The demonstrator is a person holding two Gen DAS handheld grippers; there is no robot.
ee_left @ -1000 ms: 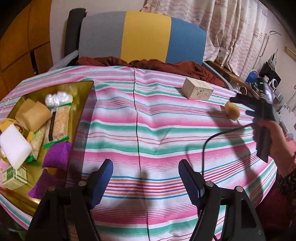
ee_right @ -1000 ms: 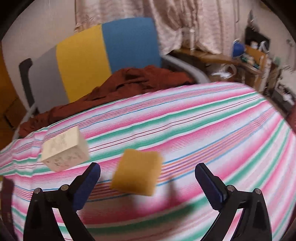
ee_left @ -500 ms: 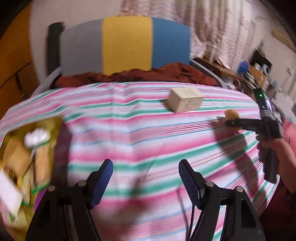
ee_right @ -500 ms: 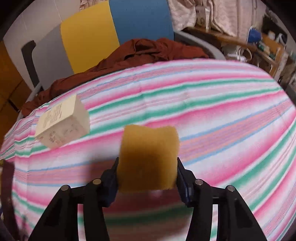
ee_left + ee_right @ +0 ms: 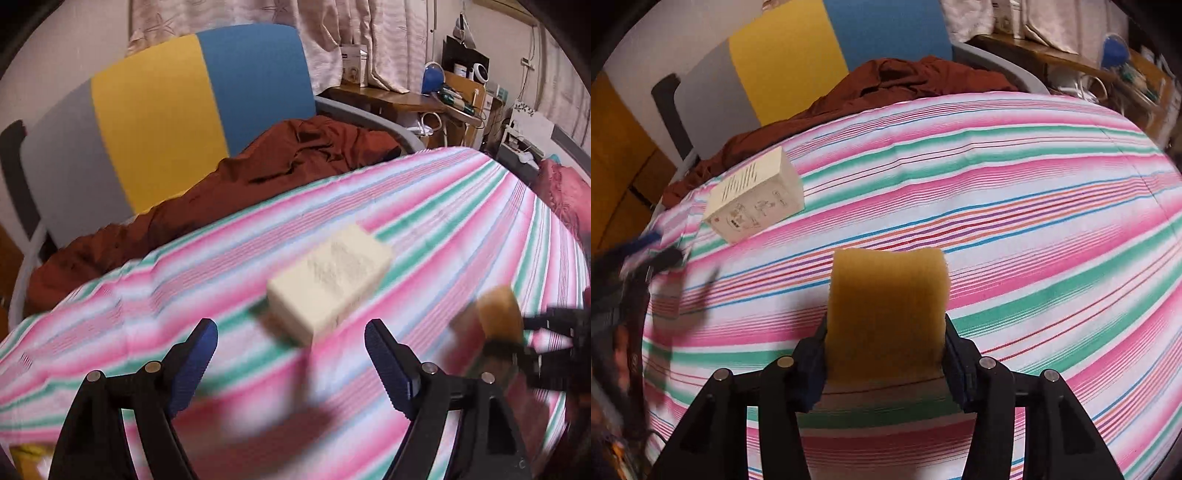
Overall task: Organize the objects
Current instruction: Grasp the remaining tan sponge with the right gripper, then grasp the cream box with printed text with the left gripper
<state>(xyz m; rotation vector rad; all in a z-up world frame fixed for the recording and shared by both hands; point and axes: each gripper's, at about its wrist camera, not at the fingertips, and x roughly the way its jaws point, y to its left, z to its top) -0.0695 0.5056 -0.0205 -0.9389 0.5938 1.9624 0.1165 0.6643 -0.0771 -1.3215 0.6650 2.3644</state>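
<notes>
Between my right gripper's (image 5: pixel 884 350) pinching pads, the yellow sponge (image 5: pixel 886 314) may squirm free; my left gripper (image 5: pixel 291 363), spread wide, could bump the cream box (image 5: pixel 328 284).

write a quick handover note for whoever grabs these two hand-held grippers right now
Right hand-held gripper: shut on the yellow sponge, above the striped tablecloth.
Left hand-held gripper: open and empty, its jaws have just been opening; the cream box lies on the cloth just ahead of it.
Done: sponge picked up.
Left: put the sponge away, then probably take the box. No tray or bin shows in either view now.
</notes>
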